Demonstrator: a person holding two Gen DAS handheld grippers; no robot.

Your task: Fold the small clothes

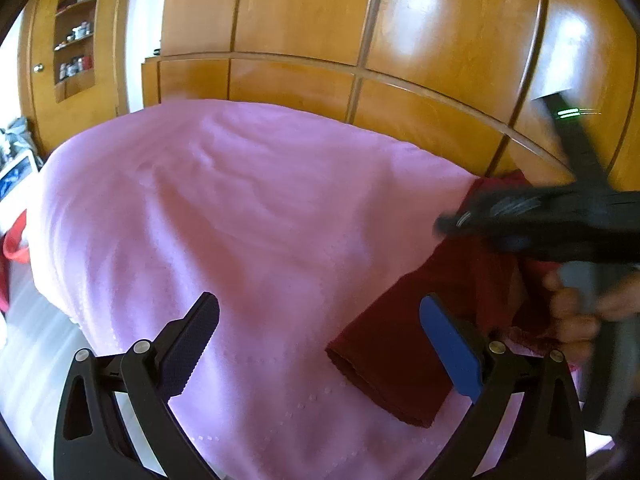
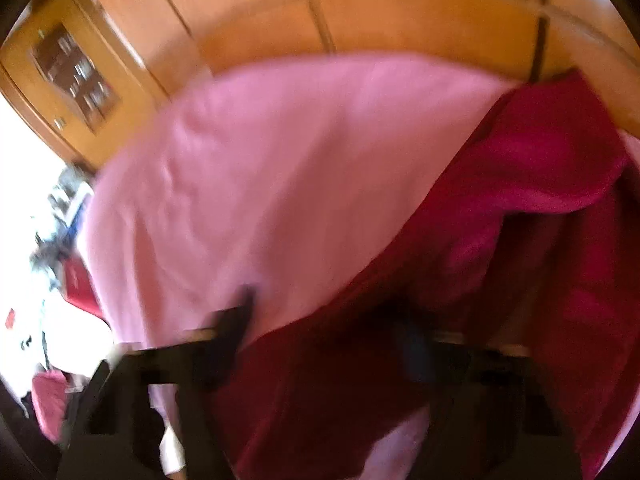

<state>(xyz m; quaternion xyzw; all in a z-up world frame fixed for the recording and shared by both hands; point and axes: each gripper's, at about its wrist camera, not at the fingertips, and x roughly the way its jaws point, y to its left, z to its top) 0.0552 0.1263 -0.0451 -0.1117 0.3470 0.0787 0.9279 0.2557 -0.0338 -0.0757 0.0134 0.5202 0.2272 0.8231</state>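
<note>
A dark red garment lies on the pink bed cover at the right. My left gripper is open and empty, with its blue right finger over the garment's edge. My right gripper shows blurred in the left wrist view, above the garment's far part. In the right wrist view the red garment fills the right side, and the right gripper looks open with cloth lying between its blurred fingers.
A wooden wardrobe stands behind the bed. An open shelf niche with small items is at the far left. A red bag lies beside the bed on the left, over pale floor.
</note>
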